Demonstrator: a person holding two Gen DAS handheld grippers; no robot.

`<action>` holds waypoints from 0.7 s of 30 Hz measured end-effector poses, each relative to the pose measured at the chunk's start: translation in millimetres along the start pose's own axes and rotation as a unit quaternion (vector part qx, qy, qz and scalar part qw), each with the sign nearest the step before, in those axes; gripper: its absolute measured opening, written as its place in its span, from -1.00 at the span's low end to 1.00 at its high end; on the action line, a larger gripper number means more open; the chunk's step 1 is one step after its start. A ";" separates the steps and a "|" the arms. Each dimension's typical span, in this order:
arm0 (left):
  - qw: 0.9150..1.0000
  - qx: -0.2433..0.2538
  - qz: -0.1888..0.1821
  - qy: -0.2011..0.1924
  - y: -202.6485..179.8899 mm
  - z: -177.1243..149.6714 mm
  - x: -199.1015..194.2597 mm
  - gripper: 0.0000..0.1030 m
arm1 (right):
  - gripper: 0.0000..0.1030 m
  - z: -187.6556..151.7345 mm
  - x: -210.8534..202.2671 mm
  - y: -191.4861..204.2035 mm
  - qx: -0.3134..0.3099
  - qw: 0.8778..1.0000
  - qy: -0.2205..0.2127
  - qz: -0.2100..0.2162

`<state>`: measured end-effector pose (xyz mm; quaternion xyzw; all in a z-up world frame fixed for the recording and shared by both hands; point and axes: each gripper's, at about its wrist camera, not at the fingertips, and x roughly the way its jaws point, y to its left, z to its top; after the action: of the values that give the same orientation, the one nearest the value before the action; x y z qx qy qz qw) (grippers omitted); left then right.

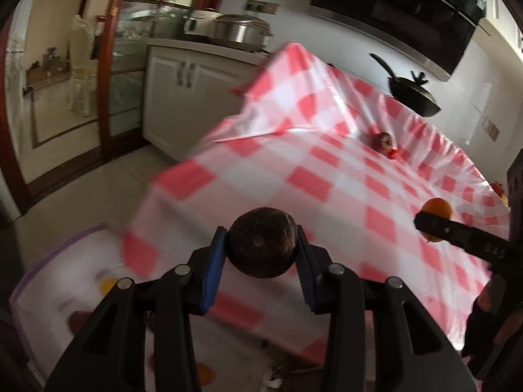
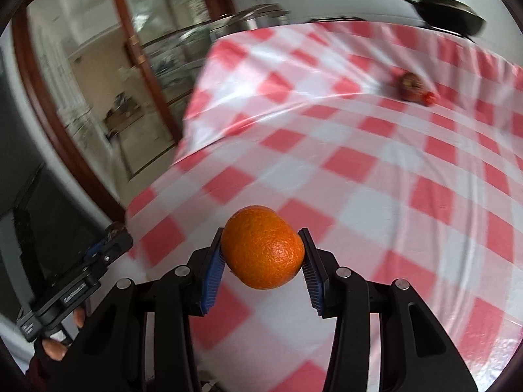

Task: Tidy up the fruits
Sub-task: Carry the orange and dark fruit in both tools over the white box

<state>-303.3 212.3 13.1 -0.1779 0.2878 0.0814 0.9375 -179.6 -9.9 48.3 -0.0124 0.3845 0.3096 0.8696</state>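
My left gripper (image 1: 261,245) is shut on a dark brown round fruit (image 1: 261,241) and holds it above the near left corner of the red-and-white checked tablecloth (image 1: 327,170). My right gripper (image 2: 262,250) is shut on an orange (image 2: 263,248) above the cloth; it shows at the right of the left wrist view (image 1: 436,210). The left gripper shows at the lower left of the right wrist view (image 2: 114,232). A brownish fruit (image 1: 383,141) and a small red one (image 1: 393,154) lie at the far side of the table; they also show in the right wrist view (image 2: 410,85).
A white bin with a purple rim (image 1: 49,261) stands on the floor below the table's left corner, with blurred fruit inside. A black pan (image 1: 413,96) sits beyond the far edge. Steel pots (image 1: 235,29) stand on a white cabinet. More fruit (image 1: 498,189) lies at the right edge.
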 end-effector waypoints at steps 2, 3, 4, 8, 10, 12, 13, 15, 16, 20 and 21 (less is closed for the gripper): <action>1.000 -0.011 0.014 -0.003 18.8 -5.4 -7.7 -0.21 | -0.14 -3.6 4.4 16.7 -0.020 1.000 0.009 0.009; 1.000 -0.019 0.023 -0.004 29.5 -8.7 -11.1 -0.21 | -0.14 -6.4 6.4 25.4 -0.031 0.999 0.014 0.014; 0.999 -0.025 0.028 -0.003 37.2 -11.1 -13.0 -0.21 | -0.14 -9.9 9.5 35.9 -0.044 0.999 0.020 0.020; 0.998 -0.042 0.056 0.005 68.5 -23.6 -17.5 -0.21 | -0.14 -27.3 22.4 74.2 -0.094 0.993 0.048 0.048; 0.996 -0.045 0.072 0.011 80.8 -29.9 -17.5 -0.21 | -0.14 -37.7 28.0 92.6 -0.121 0.989 0.061 0.064; 0.994 -0.043 0.093 0.024 94.0 -37.1 -15.7 -0.21 | -0.14 -47.8 34.2 110.0 -0.147 0.983 0.074 0.082; 0.993 -0.042 0.102 0.031 99.1 -40.6 -14.5 -0.21 | -0.14 -54.6 38.7 121.2 -0.166 0.978 0.083 0.094; 0.990 -0.034 0.124 0.052 109.1 -46.6 -8.1 -0.21 | -0.14 -65.6 46.7 136.4 -0.190 0.971 0.100 0.106; 0.987 -0.028 0.140 0.068 116.4 -51.8 -2.7 -0.21 | -0.14 -73.0 53.2 145.4 -0.203 0.966 0.115 0.114; 0.976 -0.034 0.177 0.120 143.3 -68.4 12.5 -0.21 | -0.14 -101.5 80.5 174.2 -0.249 0.946 0.167 0.123; 0.974 -0.041 0.178 0.133 150.2 -72.9 15.4 -0.21 | -0.14 -108.6 87.2 180.1 -0.260 0.941 0.180 0.125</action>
<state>-366.2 324.0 -95.0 -0.1712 0.4336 0.2347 0.8530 -305.4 153.5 -48.1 -0.2450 0.4390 0.4975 0.7070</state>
